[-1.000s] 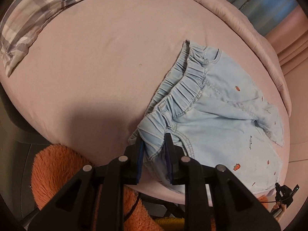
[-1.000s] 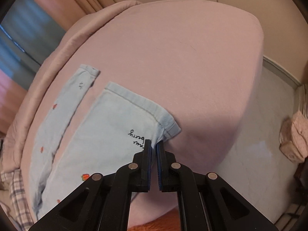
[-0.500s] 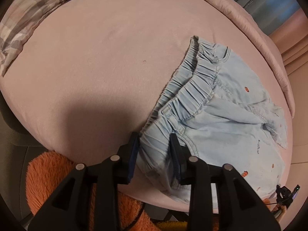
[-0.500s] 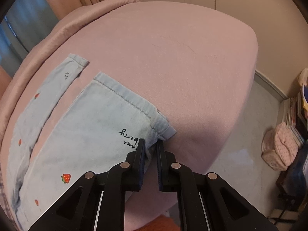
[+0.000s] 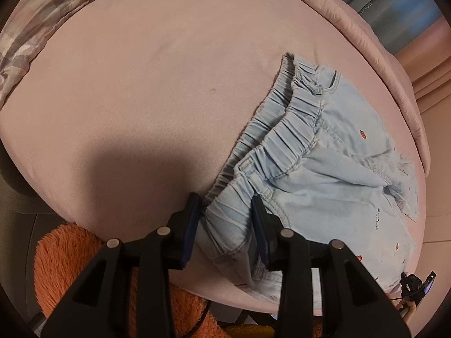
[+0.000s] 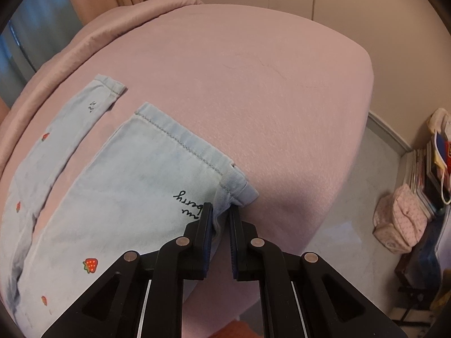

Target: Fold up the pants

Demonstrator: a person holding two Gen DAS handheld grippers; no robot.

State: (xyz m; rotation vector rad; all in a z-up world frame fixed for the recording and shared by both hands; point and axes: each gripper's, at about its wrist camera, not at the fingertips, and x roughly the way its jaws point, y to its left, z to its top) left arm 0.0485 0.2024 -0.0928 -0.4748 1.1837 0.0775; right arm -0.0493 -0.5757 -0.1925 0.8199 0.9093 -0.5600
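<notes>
Light-blue pants (image 5: 332,174) with red strawberries; pink bedsheet (image 5: 141,84); plaid pillow (image 5: 36,19).

Plaid bedding (image 5: 42,14) cut off

This is a bedroom in someone's home. A bed (image 6: 253,64) with a pink sheet fills most of the space, and a plaid pillow (image 5: 36,22) lies at its far corner in the left wrist view. A rolled pink quilt (image 5: 380,48) runs along the bed's far edge, with pink curtains (image 5: 431,81) hanging behind it. A fuzzy orange rug (image 5: 64,256) shows on the floor under the near edge. Past the bed's right edge in the right wrist view, a pale quilted bag (image 6: 400,219) sits on the floor beside a stack of books and magazines (image 6: 422,174). Small light blue pants (image 6: 126,186) with strawberry prints lie spread out on the bed.
</notes>
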